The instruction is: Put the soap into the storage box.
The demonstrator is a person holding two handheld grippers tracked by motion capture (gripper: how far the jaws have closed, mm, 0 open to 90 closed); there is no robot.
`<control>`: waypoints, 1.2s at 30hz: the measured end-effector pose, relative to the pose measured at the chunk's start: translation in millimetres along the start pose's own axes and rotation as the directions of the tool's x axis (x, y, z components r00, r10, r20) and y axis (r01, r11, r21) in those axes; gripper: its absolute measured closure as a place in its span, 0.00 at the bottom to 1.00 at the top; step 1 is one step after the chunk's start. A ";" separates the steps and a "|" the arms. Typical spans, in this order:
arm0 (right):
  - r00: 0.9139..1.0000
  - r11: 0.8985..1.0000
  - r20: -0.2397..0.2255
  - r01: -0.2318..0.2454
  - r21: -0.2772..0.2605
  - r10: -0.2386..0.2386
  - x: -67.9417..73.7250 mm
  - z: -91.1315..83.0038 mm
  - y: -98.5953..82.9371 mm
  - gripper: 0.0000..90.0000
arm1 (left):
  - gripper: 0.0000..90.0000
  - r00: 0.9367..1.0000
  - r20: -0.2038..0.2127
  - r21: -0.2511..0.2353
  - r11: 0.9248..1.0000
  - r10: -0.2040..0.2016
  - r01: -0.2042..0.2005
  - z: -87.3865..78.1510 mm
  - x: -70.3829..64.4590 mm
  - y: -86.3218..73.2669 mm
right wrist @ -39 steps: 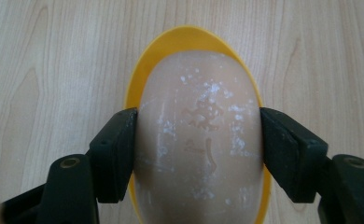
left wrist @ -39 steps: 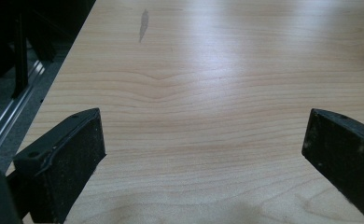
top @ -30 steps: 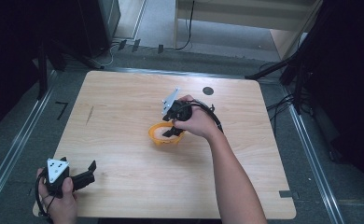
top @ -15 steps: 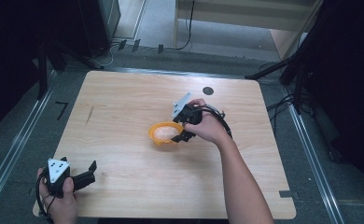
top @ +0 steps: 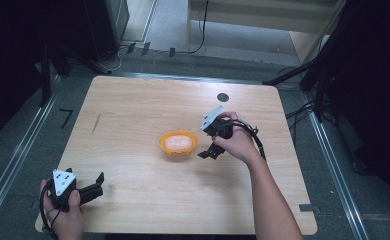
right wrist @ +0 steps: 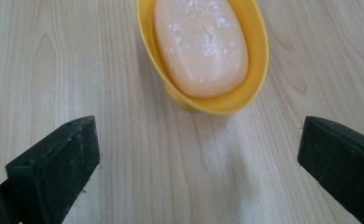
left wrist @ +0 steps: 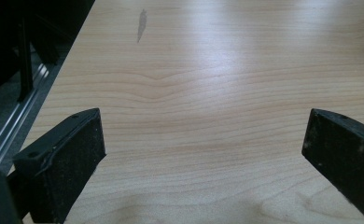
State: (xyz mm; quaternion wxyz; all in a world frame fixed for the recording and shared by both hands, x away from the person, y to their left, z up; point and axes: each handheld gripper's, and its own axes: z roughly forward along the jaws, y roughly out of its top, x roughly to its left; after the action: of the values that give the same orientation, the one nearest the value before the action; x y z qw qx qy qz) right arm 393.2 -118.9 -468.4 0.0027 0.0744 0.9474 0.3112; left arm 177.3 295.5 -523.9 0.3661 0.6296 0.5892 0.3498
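Observation:
A yellow oval dish [top: 178, 143] [right wrist: 259, 60] sits near the middle of the wooden table [top: 133, 110], with a pale orange bar of soap [top: 177, 143] [right wrist: 199, 44] lying in it. My right gripper [top: 206, 153] [right wrist: 199, 158] hovers just right of the dish, open, jaws wide apart and empty, the dish a short way ahead of them. Held in a hand at the table's front left corner, my left gripper [top: 99, 183] [left wrist: 203, 154] is open too, with bare wood between its jaws.
A small dark round mark [top: 222, 97] lies on the table behind the right hand. A faint grey smear [top: 96, 123] [left wrist: 142, 24] marks the left side. Metal rails [top: 13, 160] run along the table's sides, with cables [top: 303, 107] on the floor.
My right gripper has drawn back to the right, away from the dish, and stands open. The dish with the soap now rests alone. The left gripper has not moved.

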 end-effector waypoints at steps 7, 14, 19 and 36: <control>0.999 0.999 0.010 -0.045 -0.005 0.045 4.4 -6.7 -21.1 0.00 | 0.00 1.000 0.000 0.002 1.000 0.004 -0.004 0.1 -0.2 0.1; 0.997 0.997 0.026 -0.077 -0.014 0.077 11.1 -12.9 -40.5 0.00 | 0.00 1.000 -0.002 0.003 1.000 0.004 -0.004 0.5 -0.6 0.1; 0.994 0.995 0.034 -0.101 -0.027 0.101 15.0 -17.7 -54.0 0.00 | 0.00 1.000 -0.004 0.005 1.000 0.007 -0.007 0.4 -0.8 0.2; 0.984 0.987 0.081 -0.155 -0.052 0.158 34.3 -32.5 -89.8 0.00 | 0.00 1.000 -0.007 0.007 1.000 0.016 -0.016 0.4 -1.5 0.2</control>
State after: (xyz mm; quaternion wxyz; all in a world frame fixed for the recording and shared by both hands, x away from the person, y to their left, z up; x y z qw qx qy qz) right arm 345.1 -204.6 -493.7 0.0203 0.1617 0.9304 0.3282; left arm 177.7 294.0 -524.0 0.3592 0.6342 0.5867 0.3529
